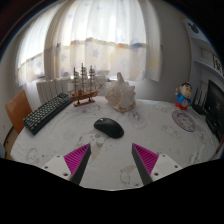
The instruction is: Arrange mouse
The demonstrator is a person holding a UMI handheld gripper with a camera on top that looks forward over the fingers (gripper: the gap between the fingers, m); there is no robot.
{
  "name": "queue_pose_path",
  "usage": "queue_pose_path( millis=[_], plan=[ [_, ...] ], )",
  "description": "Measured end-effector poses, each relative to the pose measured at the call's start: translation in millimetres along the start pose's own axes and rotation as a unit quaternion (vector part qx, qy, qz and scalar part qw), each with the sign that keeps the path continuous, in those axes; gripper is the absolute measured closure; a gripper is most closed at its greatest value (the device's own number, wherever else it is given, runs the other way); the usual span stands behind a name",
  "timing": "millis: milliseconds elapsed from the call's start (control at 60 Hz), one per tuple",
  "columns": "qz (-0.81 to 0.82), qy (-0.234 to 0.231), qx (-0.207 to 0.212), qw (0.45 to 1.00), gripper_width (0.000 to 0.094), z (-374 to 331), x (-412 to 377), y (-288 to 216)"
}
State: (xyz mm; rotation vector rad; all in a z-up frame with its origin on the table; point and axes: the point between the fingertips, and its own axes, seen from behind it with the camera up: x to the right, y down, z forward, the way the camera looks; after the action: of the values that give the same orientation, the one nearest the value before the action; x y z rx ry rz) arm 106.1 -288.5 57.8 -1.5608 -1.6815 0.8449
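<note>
A black keyboard [47, 112] lies along the counter's [150, 135] left edge, a model ship [85, 84] behind it. The black mouse [109, 127] sits mid-counter, just ahead of the released, empty gripper [111, 160], with open surface around it. No writing is readable.

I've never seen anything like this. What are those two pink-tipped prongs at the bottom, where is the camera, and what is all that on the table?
The prongs are the two fingers of a hand-held gripper that a person carries; the pink parts are its pads. The camera rides on the gripper and looks forward along the fingers. The fingers are open and hold nothing. Just ahead of them, on the white table, lies a dark computer mouse, the thing to be arranged. Beyond it to the left lies a keyboard, then a model ship and a pale crystal-like ornament. Off to the right stands a small figurine. Curtains hang behind.
</note>
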Motion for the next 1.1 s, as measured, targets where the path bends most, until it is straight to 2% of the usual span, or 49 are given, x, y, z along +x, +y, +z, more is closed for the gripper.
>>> queue_pose_path(
  millis=[217, 633, 983, 1033, 1100],
  plan=[
    [-0.006, -0.006, 0.016, 1.0, 0.0083, 56.5, 10.5, -5.4],
    [-0.011, -0.031, 0.0, 0.999, 0.0081, 151.7, 15.7, -36.2],
    [0.013, -0.011, -0.027, 0.999, 0.008, 204.4, 38.9, -52.4],
    [0.011, -0.015, -0.027, 0.999, 0.0129, 206.6, 36.2, -53.0],
    [-0.002, -0.03, -0.022, 0.999, 0.029, 208.5, 27.2, -54.9]
  ],
)
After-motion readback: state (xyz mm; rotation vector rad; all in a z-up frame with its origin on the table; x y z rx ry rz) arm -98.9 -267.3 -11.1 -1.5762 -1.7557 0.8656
